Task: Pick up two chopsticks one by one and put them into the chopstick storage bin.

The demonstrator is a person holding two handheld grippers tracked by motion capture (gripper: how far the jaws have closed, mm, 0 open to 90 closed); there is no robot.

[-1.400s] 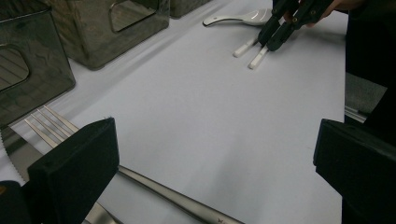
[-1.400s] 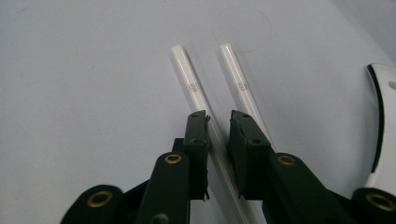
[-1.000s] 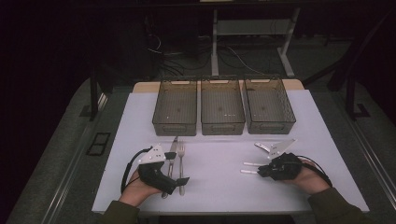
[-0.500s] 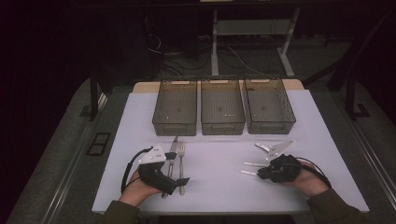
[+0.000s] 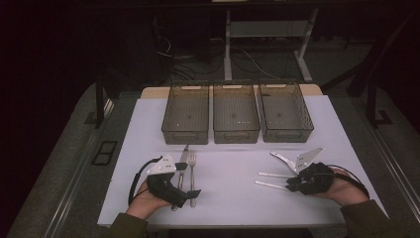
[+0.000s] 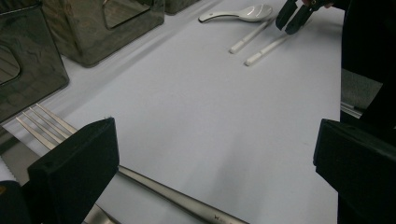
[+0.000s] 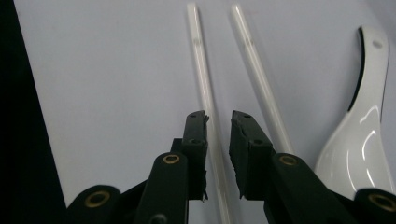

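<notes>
Presently on the white worktop [image 5: 228, 173]: two white chopsticks [image 5: 275, 179] lying side by side near the right edge, a white spoon [image 5: 283, 158] just beyond them, its bowl partly covered by the grey plate of the right hand-held gripper [image 5: 293, 184]. In the right gripper view that hand-held gripper [image 7: 218, 122] has its jaws straddling the nearer chopstick [image 7: 205, 88] with a narrow gap on either side; the jaws have just been opening a little, and the pads do not press on the stick. The second chopstick [image 7: 259, 74] lies just beside, the spoon [image 7: 362, 140] cut off at the lower edge. Left hand-held gripper [image 5: 185, 196]: jaws spread wide, lying across a fork [image 5: 192, 163] and a knife [image 5: 183, 157], whose handles it hides. In the left gripper view the fork [image 6: 42, 123] tines show behind the left jaw. Three dark mesh bins [image 5: 236, 115] stand in a row at the far side, contents too dim to make out.
</notes>
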